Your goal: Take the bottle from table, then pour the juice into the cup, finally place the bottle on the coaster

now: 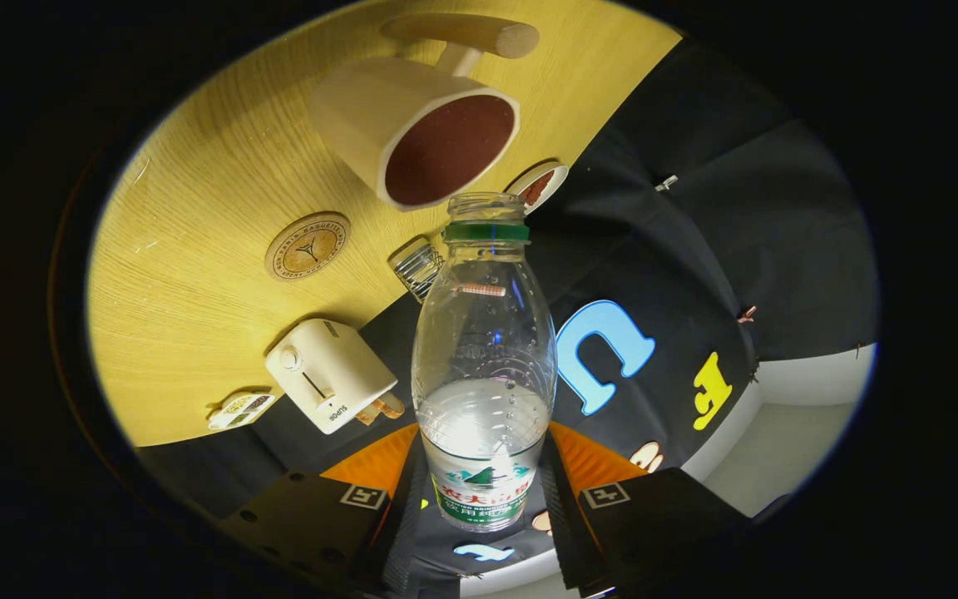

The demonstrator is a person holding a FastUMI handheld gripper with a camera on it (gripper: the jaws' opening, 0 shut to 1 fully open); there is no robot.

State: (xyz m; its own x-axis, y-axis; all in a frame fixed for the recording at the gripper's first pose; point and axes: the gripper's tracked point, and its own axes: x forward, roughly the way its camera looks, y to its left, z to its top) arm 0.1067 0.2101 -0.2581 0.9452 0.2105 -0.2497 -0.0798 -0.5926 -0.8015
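We hold the gripper (pixel 483 499) closed on the bottle (pixel 483 366), both fingers pressing its labelled lower body, and the whole view is tilted. Its open mouth sits just beside the rim of the cup (pixel 412 133), so we judge the pouring under way. Setting it on the coaster (pixel 308 245), near the toaster (pixel 329 384), remains.

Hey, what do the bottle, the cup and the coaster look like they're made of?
Bottle, held between the jaws of the gripper: clear, glossy plastic, see-through with moulded ribs. Cup: probably matte cream ceramic or plastic, with a brown inside and a wood-like handle. Coaster: likely wood or cork, a tan disc with dark printed markings.
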